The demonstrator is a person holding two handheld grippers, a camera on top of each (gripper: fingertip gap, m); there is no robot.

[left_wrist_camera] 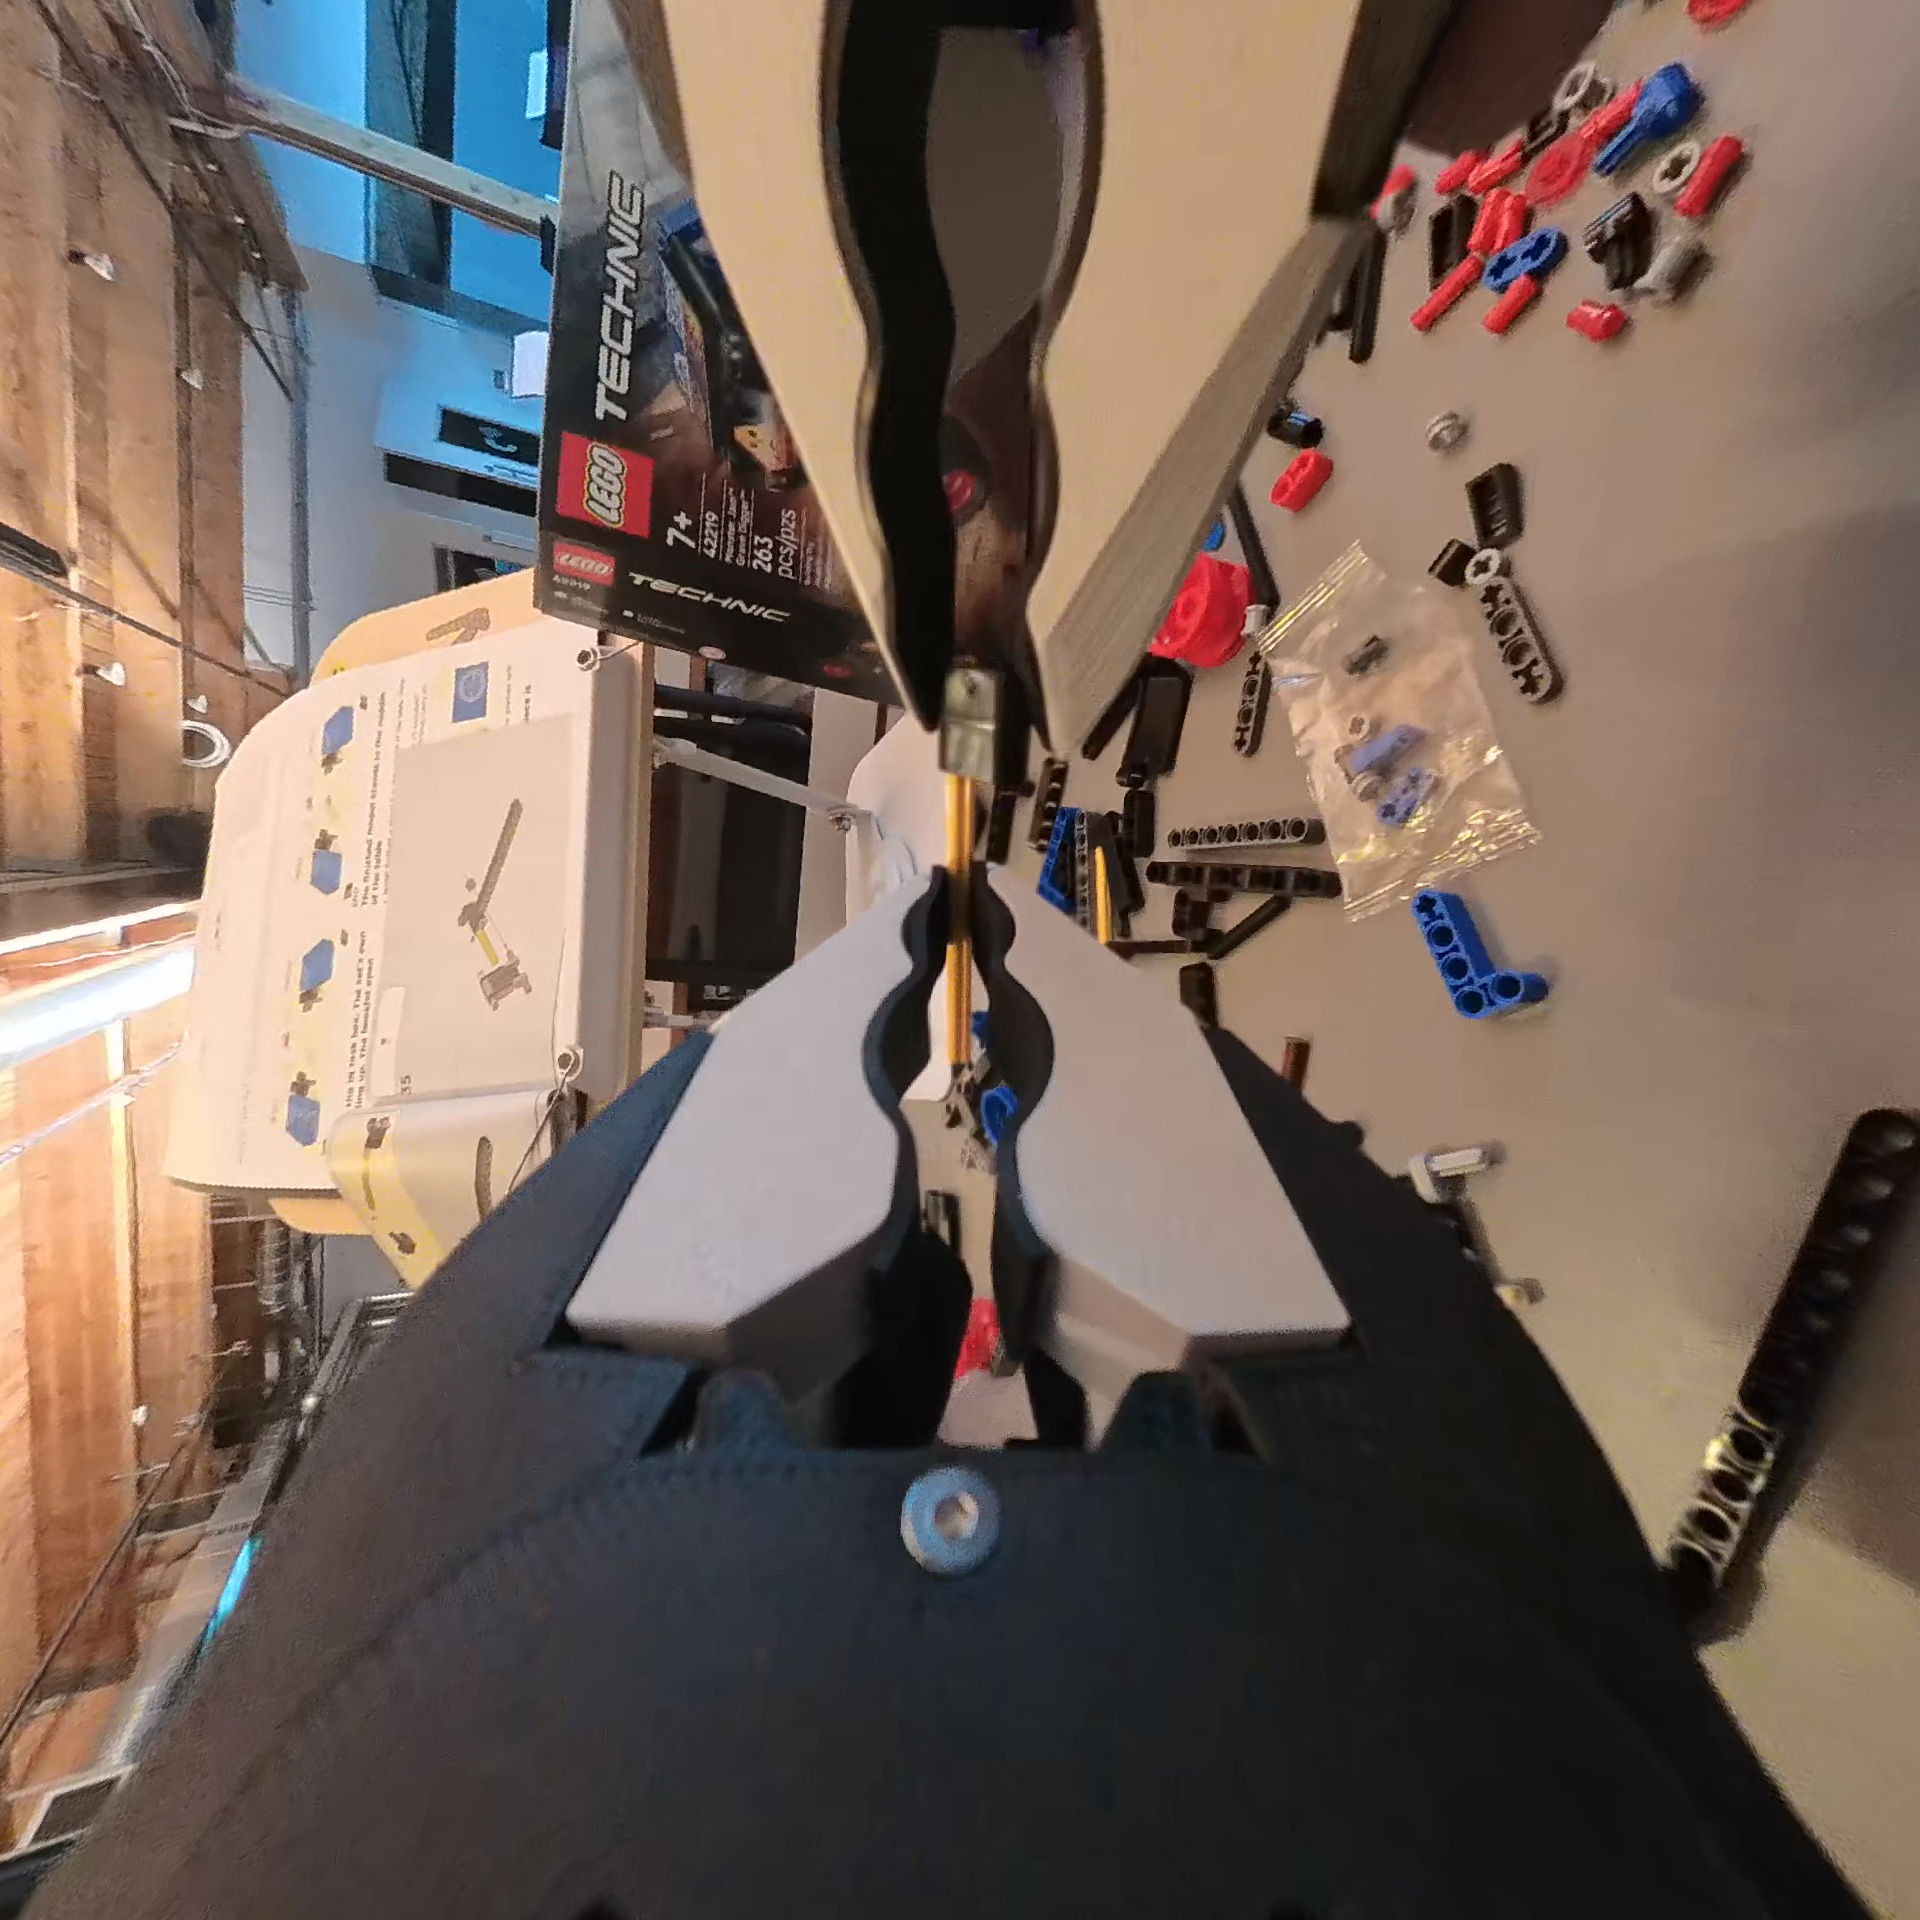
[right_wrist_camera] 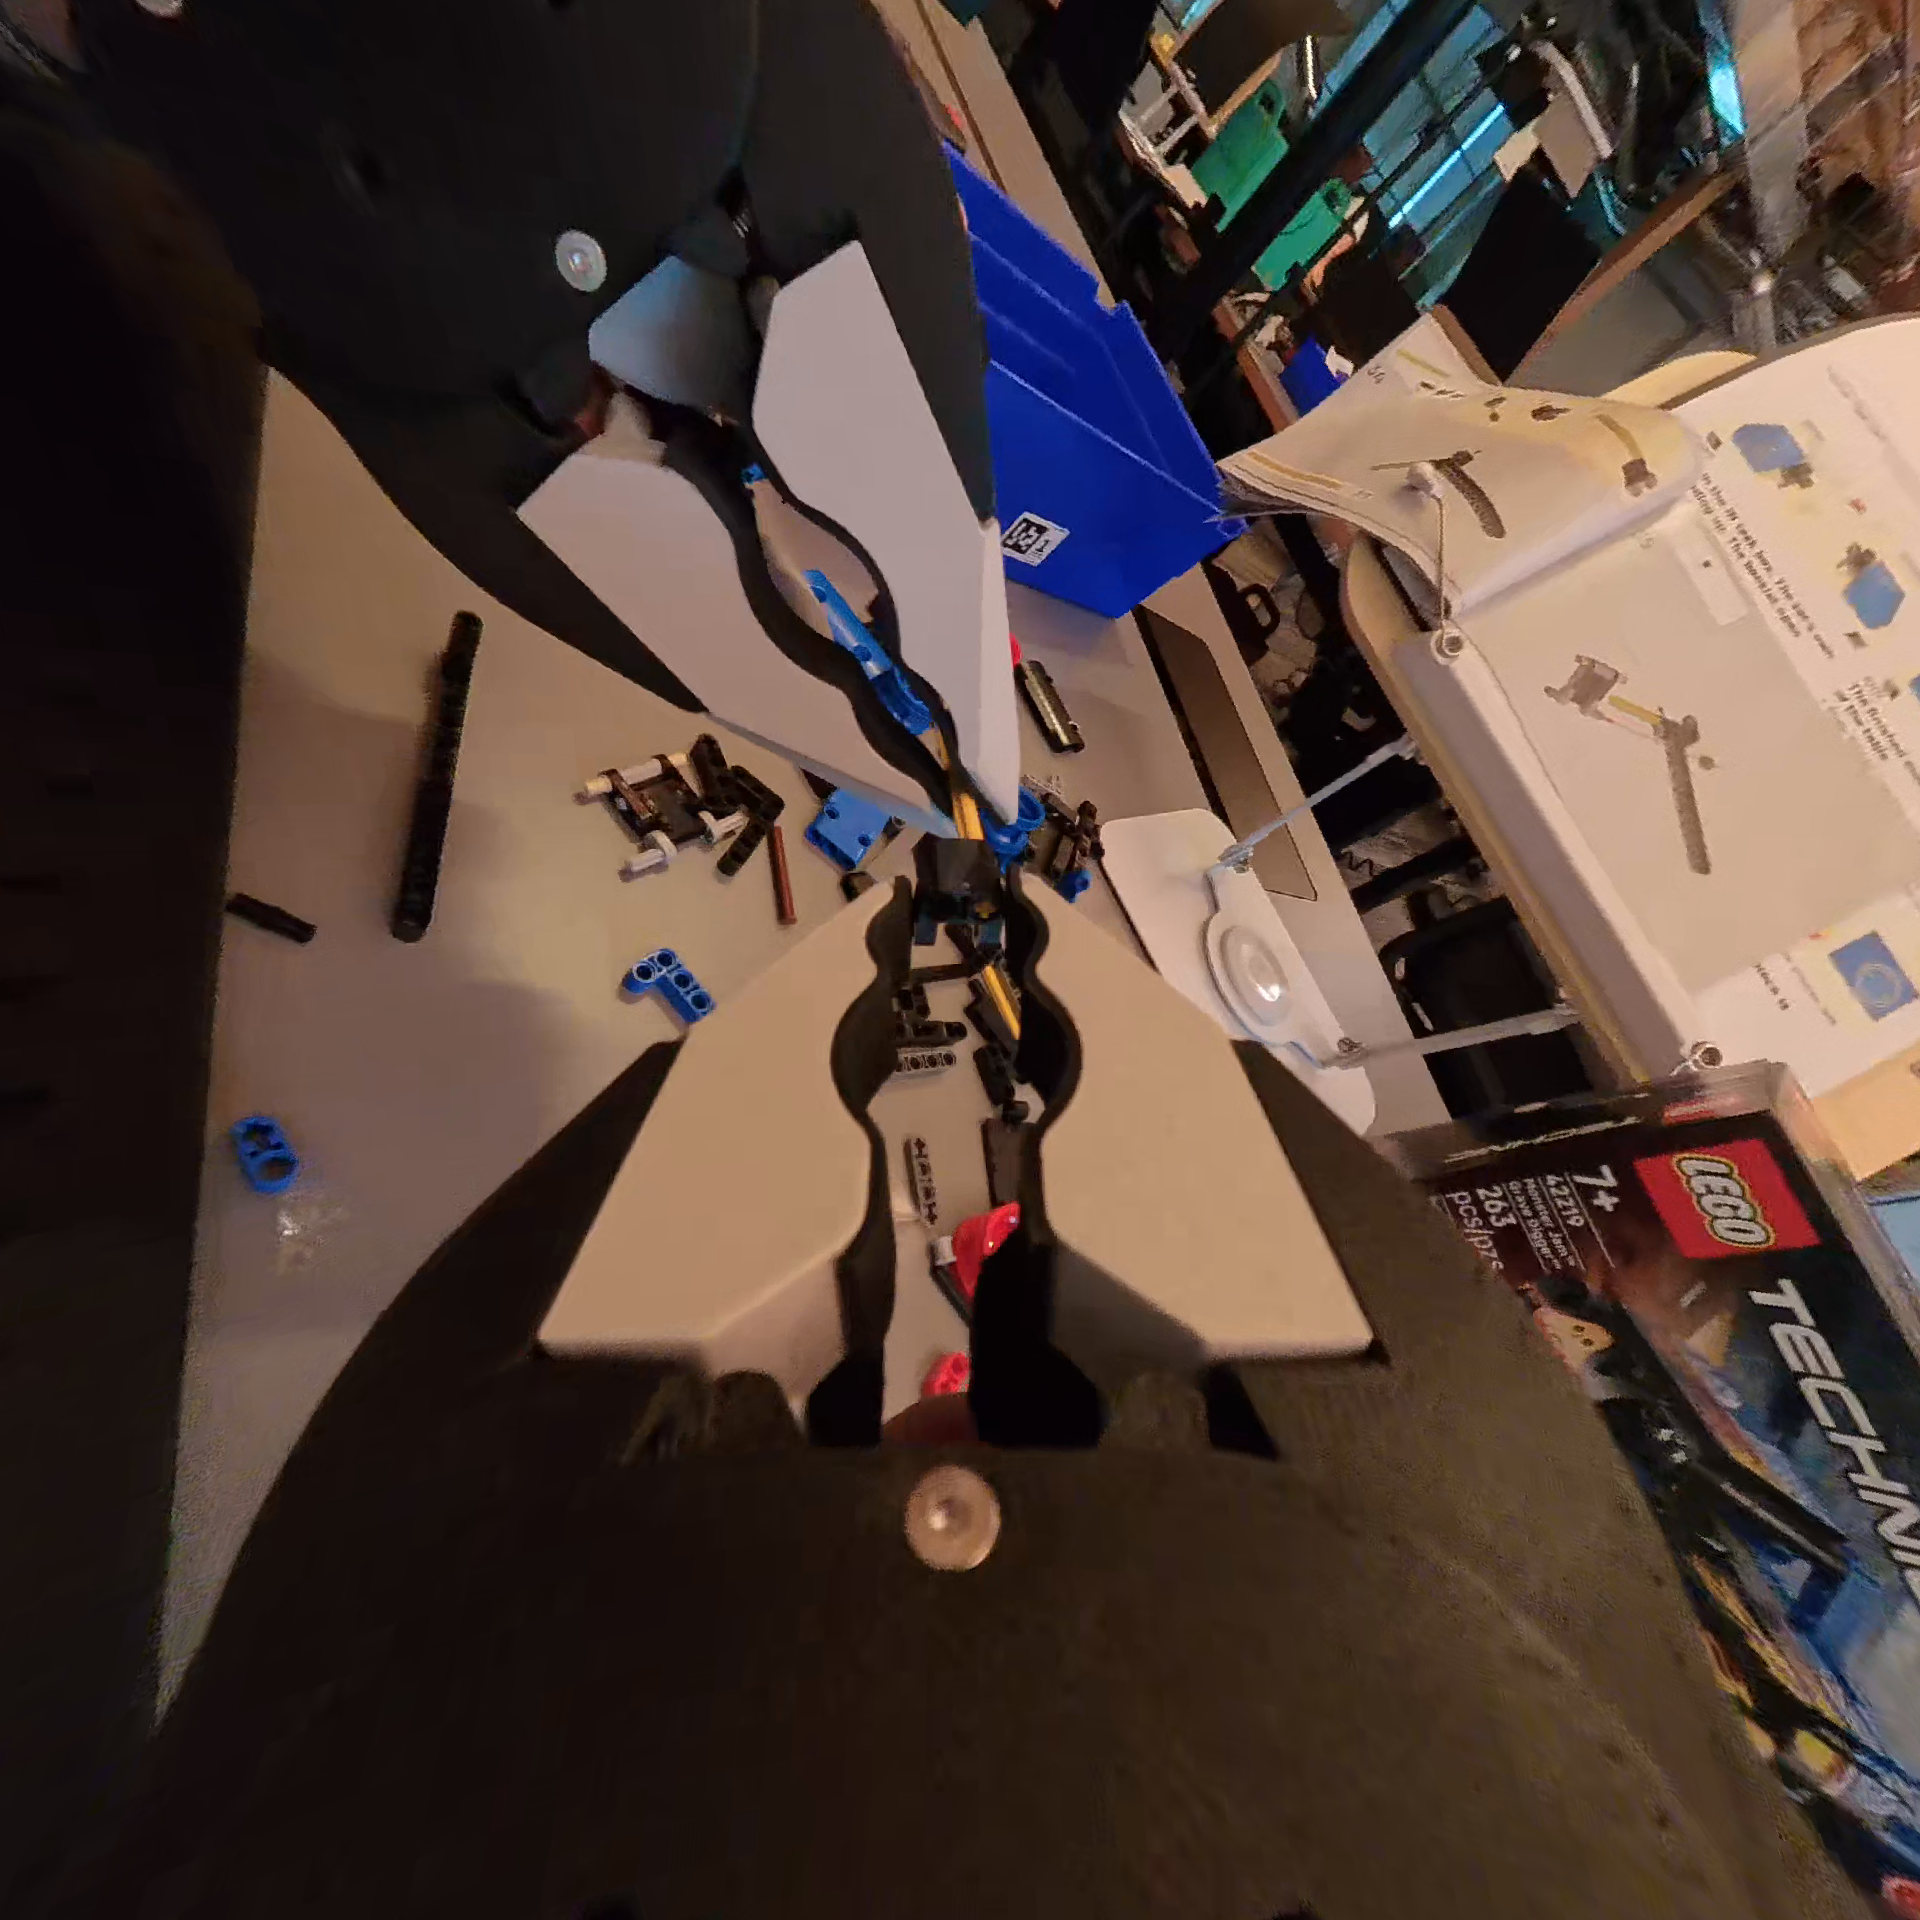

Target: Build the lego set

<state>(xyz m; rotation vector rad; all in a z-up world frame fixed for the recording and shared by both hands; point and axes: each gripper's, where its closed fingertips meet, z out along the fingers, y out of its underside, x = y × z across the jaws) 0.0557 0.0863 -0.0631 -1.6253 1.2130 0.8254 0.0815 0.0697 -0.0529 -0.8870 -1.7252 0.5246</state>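
Your left gripper [left_wrist_camera: 964,883] has its jaws clamped on a thin yellow axle [left_wrist_camera: 960,831]; the axle runs straight out from between the tips to a small grey connector [left_wrist_camera: 970,719] at its far end. Your right gripper [left_wrist_camera: 987,681] comes in from the opposite side, jaws closed on that grey connector, so both grippers hold one small assembly in the air above the table [left_wrist_camera: 1714,727], tip to tip.

In the right wrist view the black and blue end of the assembly [right_wrist_camera: 951,873] sits between the right gripper's tips, with the left gripper [right_wrist_camera: 977,816] slanting down from upper left, a blue piece [right_wrist_camera: 862,644] seen through its gap.

Loose parts lie scattered on the table: red and black pins [left_wrist_camera: 1538,208], a red wheel hub [left_wrist_camera: 1205,608], a clear bag of small blue and grey pieces [left_wrist_camera: 1392,748], a blue L-shaped beam [left_wrist_camera: 1470,961], a long black beam [left_wrist_camera: 1797,1351], and a small black sub-assembly with white pins [right_wrist_camera: 675,805].

Set box [left_wrist_camera: 644,416] stands at the table's far edge; open instruction booklet [left_wrist_camera: 416,883] propped on a stand beside it. Blue bin [right_wrist_camera: 1081,416] behind the parts
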